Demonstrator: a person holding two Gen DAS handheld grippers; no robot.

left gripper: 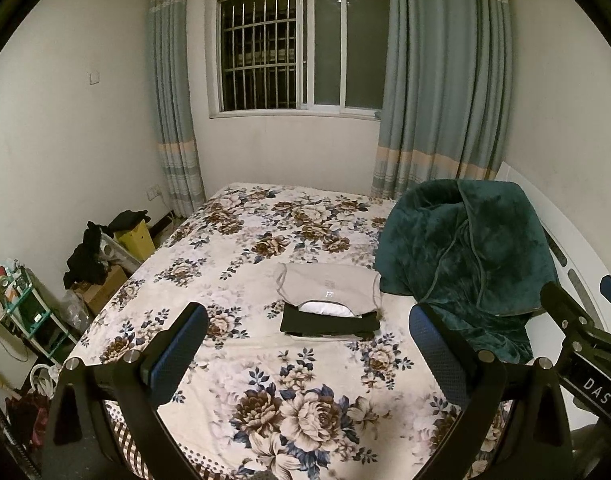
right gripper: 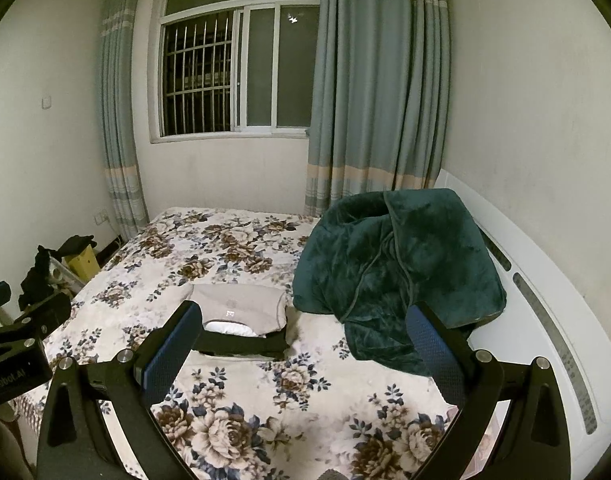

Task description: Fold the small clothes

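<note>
A folded grey top (left gripper: 325,286) lies on a folded black garment (left gripper: 329,323), a small stack in the middle of the floral bed sheet (left gripper: 233,264). The stack also shows in the right wrist view, grey top (right gripper: 241,304) over black garment (right gripper: 241,346). My left gripper (left gripper: 309,320) is open and empty, held above the near part of the bed, short of the stack. My right gripper (right gripper: 305,320) is open and empty, to the right of the left one. The right gripper's body shows at the right edge of the left wrist view (left gripper: 585,344).
A dark green plush blanket (left gripper: 465,248) is heaped on the bed right of the stack, against a white headboard (right gripper: 545,300). Boxes, dark clothes and a yellow bin (left gripper: 133,240) stand on the floor left of the bed. Window and curtains (left gripper: 437,80) are at the back.
</note>
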